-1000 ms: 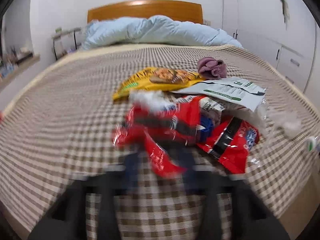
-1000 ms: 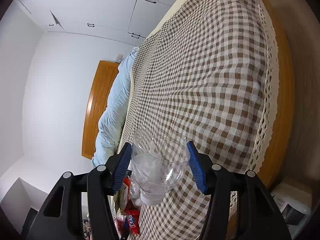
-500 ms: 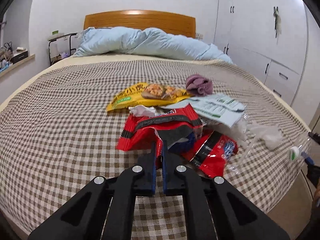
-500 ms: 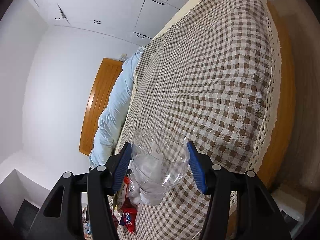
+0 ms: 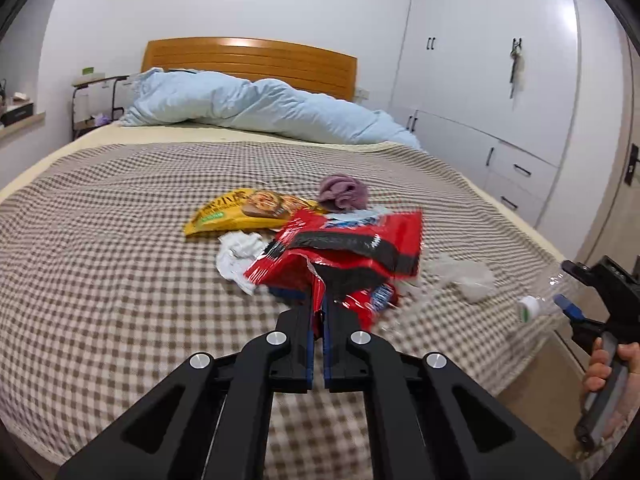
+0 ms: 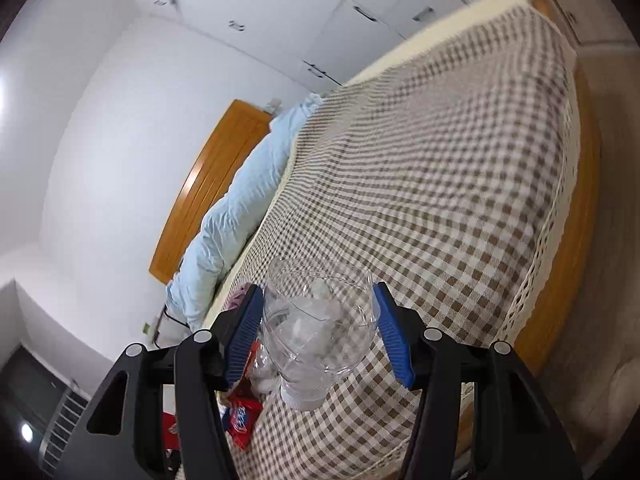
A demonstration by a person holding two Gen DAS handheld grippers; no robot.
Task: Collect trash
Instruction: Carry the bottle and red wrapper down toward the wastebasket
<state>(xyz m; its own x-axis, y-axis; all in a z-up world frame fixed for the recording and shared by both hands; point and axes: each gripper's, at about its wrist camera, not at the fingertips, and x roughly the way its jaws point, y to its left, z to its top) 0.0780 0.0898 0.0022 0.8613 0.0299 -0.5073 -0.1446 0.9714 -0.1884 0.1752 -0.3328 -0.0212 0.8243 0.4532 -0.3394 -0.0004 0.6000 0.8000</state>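
Print marks the yellow snack bag (image 5: 248, 216) and red wrapper (image 5: 344, 248). None of it is legible.

The bed cover (image 5: 120, 240) has brown and white checks. A red and black snack bag (image 5: 344, 248) lies by a yellow bag (image 5: 240, 216). The quilt (image 5: 240, 104) is light blue.

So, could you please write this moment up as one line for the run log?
left gripper: shut on red snack wrapper | right gripper: shut on clear plastic bottle | yellow packet, white tissue: on bed
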